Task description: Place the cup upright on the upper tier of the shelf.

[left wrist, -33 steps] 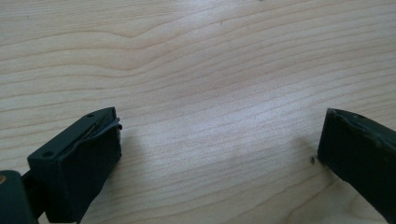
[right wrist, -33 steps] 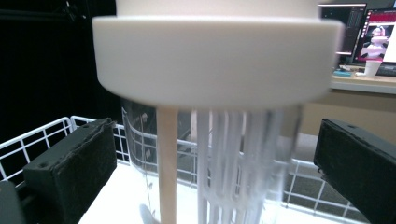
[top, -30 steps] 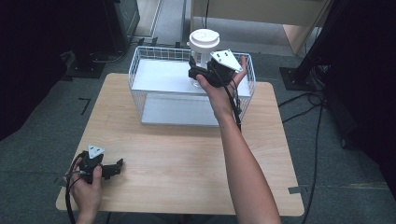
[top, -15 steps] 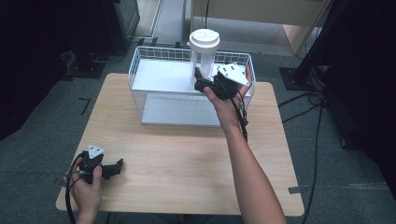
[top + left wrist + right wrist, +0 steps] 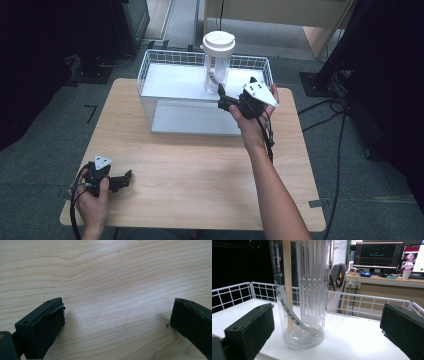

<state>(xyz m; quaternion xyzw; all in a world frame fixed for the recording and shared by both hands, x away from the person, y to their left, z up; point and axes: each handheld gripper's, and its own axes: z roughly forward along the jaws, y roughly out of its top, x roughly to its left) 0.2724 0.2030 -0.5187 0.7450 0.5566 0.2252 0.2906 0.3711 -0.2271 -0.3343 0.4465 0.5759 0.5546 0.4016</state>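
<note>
In the high view, a clear pitcher [image 5: 218, 62] with a white lid is seen standing upright in the white wire basket [image 5: 165, 80] at the far side of the wooden table [image 5: 200, 165]. The right gripper [image 5: 223, 98] is held just beside the pitcher's base, while the left gripper [image 5: 125, 179] is rested near the table's front left corner. In the left gripper view, the jaws are spread wide over bare wood, nothing held. In the right gripper view, the jaws are spread wide and empty, with the pitcher [image 5: 302, 290] framed between them.
</note>
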